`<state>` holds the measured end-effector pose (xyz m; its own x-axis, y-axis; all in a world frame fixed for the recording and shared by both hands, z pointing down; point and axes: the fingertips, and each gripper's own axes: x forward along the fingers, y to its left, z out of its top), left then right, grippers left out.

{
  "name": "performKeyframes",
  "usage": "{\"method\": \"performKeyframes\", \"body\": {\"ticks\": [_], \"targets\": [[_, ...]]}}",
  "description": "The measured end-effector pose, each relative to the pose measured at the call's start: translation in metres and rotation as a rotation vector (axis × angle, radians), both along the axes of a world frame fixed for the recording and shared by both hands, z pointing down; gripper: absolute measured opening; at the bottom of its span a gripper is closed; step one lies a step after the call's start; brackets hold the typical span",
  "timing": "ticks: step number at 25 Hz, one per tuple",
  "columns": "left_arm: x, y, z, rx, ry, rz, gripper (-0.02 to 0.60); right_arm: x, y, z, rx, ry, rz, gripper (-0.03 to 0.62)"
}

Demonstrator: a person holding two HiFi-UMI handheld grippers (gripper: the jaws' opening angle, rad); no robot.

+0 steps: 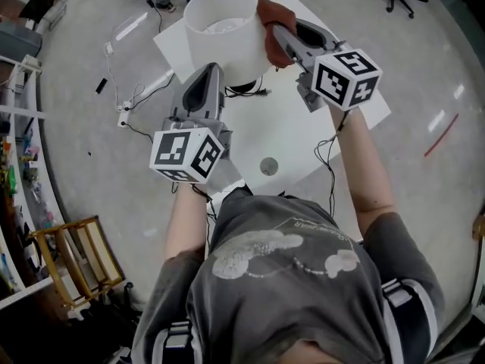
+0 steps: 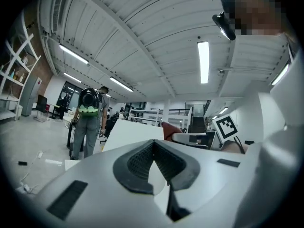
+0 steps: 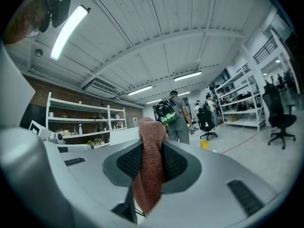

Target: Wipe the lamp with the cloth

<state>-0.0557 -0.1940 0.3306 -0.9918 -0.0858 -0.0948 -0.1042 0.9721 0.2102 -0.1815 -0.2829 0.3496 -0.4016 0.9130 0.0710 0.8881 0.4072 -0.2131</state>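
Jaws of the right gripper [image 3: 152, 148] pinched the limp cloth [image 3: 149, 175]; the left gripper [image 2: 153, 148] had its jaws together and empty beside the probably light, tippable lamp [image 1: 220, 36].

Right tool [image 3: 151, 144]: jaws clamped on rust-brown cloth [image 3: 149, 175], which sticks up above them and hangs below. Beyond cloth: person [image 3: 173, 120] with backpack, back turned. Left of cloth: white shelf [image 3: 85, 122] with bottles. Far right: office chair [image 3: 278, 120].
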Motion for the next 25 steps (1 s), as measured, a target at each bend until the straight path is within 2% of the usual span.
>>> {"method": "performKeyframes", "body": {"ticks": [3,7,11,15,20,25], "targets": [[-0.003,0.004,0.014,0.009,0.043,0.017,0.008,-0.007,-0.002,0.011,-0.008,0.05,0.029,0.086],[0.002,0.019,-0.011,0.031,0.068,0.061,0.008,-0.008,0.003,0.002,0.065,0.101,0.093,0.086],[0.0,0.02,-0.012,0.032,0.071,0.104,0.008,-0.012,-0.002,0.026,0.098,0.177,0.144,0.086],[-0.009,0.029,-0.01,0.057,0.067,0.115,0.008,-0.02,-0.007,0.044,0.156,0.192,0.182,0.086],[0.003,0.044,-0.009,0.046,0.038,0.088,0.008,-0.016,-0.009,0.023,0.123,0.103,0.192,0.086],[0.005,0.047,-0.07,0.015,-0.047,0.014,0.008,-0.033,0.013,-0.071,0.05,-0.052,0.092,0.086]]}}
